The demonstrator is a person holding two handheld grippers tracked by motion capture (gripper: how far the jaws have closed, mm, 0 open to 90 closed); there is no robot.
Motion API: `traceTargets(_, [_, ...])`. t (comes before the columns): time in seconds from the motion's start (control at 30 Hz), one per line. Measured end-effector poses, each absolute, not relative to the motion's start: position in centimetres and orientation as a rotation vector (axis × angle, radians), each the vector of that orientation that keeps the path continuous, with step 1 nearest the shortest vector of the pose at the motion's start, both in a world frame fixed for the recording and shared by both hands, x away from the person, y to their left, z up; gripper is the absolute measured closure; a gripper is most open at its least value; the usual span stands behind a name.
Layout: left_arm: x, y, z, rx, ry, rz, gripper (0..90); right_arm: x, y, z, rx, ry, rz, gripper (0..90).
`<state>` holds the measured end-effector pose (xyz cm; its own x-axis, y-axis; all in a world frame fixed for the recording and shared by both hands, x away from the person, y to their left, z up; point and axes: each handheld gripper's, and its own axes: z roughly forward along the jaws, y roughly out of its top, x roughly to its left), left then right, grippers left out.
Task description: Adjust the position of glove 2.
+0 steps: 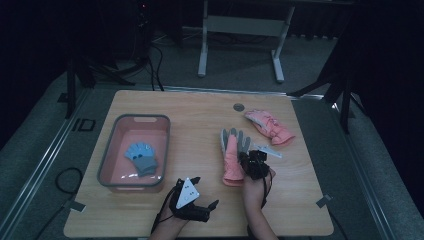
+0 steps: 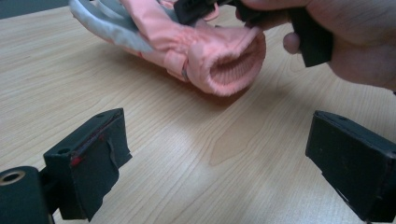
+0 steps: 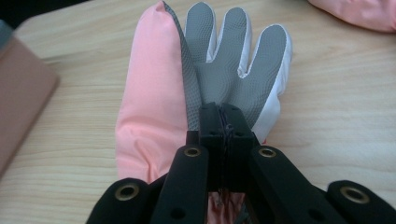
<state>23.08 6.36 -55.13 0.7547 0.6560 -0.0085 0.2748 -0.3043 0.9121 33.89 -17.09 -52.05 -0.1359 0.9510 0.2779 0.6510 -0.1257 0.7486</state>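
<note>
— Bin (image 1: pixel 107 150) first, at the left of the high view: one blue glove (image 1: pixel 141 157) lies inside it already, so we count that one done.

— Agreed. Just right of it, low in the frame, our left gripper (image 1: pixel 207 196) hovers over bare table (image 1: pixel 200 115), jaws spread wide with nothing between them.

— Centre-right, then. Our right gripper (image 1: pixel 251 159) has its jaws pinched tight on the pink glove (image 1: pixel 233 156), near the cuff end. In the right gripper view the jaws meet over the fabric, grey palm and fingers stretching away toward the top of the frame.

— And the left gripper view shows the cuff (image 2: pixel 233 70) open toward us, upper middle, seemingly raised a little off the wood.

— So we judge the pickup made and the carry to the bin not yet done. Upper right, a second pink glove (image 1: pixel 270 126) lies untouched near the table's far edge.

— That leaves two gloves to go, by our reckoning.
</note>
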Motion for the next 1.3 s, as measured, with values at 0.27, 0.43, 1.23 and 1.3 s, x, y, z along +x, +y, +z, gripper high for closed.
traceTargets(0.27, [23.2, 6.2, -55.5, 1.906, 0.718, 0.451, 6.1, 34.2, -17.4, -53.4, 1.838, 1.764, 1.135, 83.4])
traceTargets(0.43, [23.2, 6.3, -55.5, 1.905, 0.720, 0.453, 6.1, 34.0, -18.1, -52.9, 1.834, 1.764, 1.183, 73.8])
traceTargets(1.23, [23.3, 6.4, -55.4, 1.893, 0.720, 0.428, 6.1, 37.6, -30.2, -47.0, 1.197, 2.130, 1.105, 58.6])
traceTargets(1.3, [23.3, 6.4, -55.4, 1.890, 0.721, 0.434, 6.0, 38.4, -31.0, -46.6, 1.170, 2.126, 1.122, 58.5])
